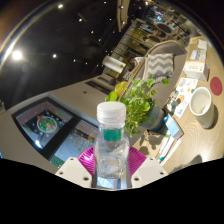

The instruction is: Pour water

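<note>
A clear plastic water bottle with a white cap and a green label band stands upright between my fingers. My gripper is shut on the bottle, with the magenta pads pressing its lower body from both sides. The bottle is held above a table. A white cup stands on the table beyond the fingers, off to the right.
A green leafy plant in a pot stands just behind the bottle. Printed mats or books lie on the table to the left. A patterned cushion and shelves show farther back. A red disc lies near the cup.
</note>
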The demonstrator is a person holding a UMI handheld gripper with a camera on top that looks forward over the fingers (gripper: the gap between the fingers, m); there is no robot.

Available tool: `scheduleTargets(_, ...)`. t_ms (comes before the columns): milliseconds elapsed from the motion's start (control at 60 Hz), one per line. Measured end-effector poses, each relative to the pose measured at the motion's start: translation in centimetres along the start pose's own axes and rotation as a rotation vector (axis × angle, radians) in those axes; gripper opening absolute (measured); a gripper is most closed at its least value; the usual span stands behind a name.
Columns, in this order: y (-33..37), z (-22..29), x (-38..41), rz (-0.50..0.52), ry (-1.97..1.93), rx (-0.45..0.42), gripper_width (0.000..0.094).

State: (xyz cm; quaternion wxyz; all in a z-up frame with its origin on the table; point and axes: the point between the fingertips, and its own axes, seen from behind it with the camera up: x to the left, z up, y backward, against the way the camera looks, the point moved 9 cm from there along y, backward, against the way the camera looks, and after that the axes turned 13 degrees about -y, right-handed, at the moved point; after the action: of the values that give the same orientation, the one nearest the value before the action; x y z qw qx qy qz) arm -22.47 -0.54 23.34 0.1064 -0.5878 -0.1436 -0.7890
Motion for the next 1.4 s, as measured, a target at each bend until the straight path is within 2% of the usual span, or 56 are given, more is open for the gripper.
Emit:
scheduleTargets(183, 0.4, 6.9, -2.3, 0.135, -0.525, -0.03, 0.0385)
scheduleTargets(350, -0.4, 10.8, -6.8, 0.243, -0.925, -0.08, 0.0388)
scheduleTargets(467, -0.6, 12.0, -9.4, 0.243, -1.089, -0.096, 0.0388)
scheduleTargets(533, -0.8, 11.9, -10.0, 0.235, -1.109, -0.075, 0.0387)
scheduleTargets(700, -0.8, 11.9, -9.6, 0.152, -1.024, -0.016, 0.0388)
scheduleTargets(867, 1.5, 14.2, -7.3, 0.003, -0.462, 0.03, 0.0388)
scheduleTargets(1050, 5.3, 21.0, -5.9, -0.168, 0.259, -0.083, 0.0394)
scheduleTargets(1183, 6.8, 25.2, -8.6, -0.312, 0.671, -0.149, 0.0393)
scheduleTargets(1267, 7.2, 26.7, -11.1, -0.406, 0.837, -0.143, 0.0395)
scheduleTargets(1400, 7.7, 27.8, -16.3, -0.472, 0.908, -0.102, 0.0394)
